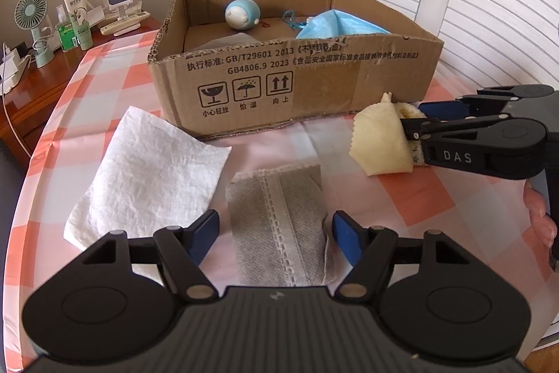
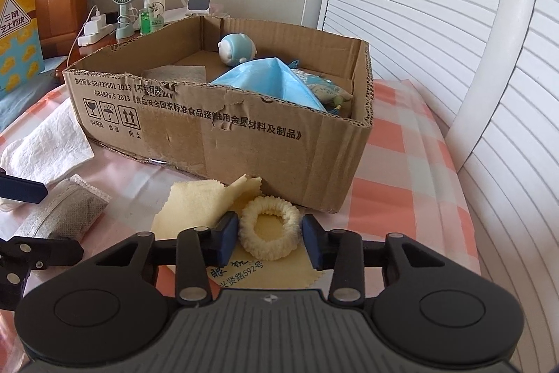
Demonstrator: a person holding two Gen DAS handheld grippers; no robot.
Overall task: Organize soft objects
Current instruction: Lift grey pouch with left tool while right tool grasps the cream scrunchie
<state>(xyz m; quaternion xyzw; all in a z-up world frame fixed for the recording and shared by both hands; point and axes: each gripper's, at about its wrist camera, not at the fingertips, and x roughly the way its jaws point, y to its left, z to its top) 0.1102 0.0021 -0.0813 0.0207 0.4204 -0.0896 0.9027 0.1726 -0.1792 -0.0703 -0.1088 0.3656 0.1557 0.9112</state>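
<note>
Scrunchie (image 2: 269,229) sits between right gripper (image 2: 270,242) pads.

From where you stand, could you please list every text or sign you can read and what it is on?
"GB/T29601 2013", "GB4806.9 2023": cardboard box.
Fragile, umbrella, this-way-up signs, "向上": box front.
"DAS": right gripper.
"路592号": yellow cloth.
"三角": yellow bag.
Bottle labels: too small.

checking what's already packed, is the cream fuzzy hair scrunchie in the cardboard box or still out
Out. The cream fuzzy hair scrunchie lies on a yellow cloth in front of the cardboard box.
</note>
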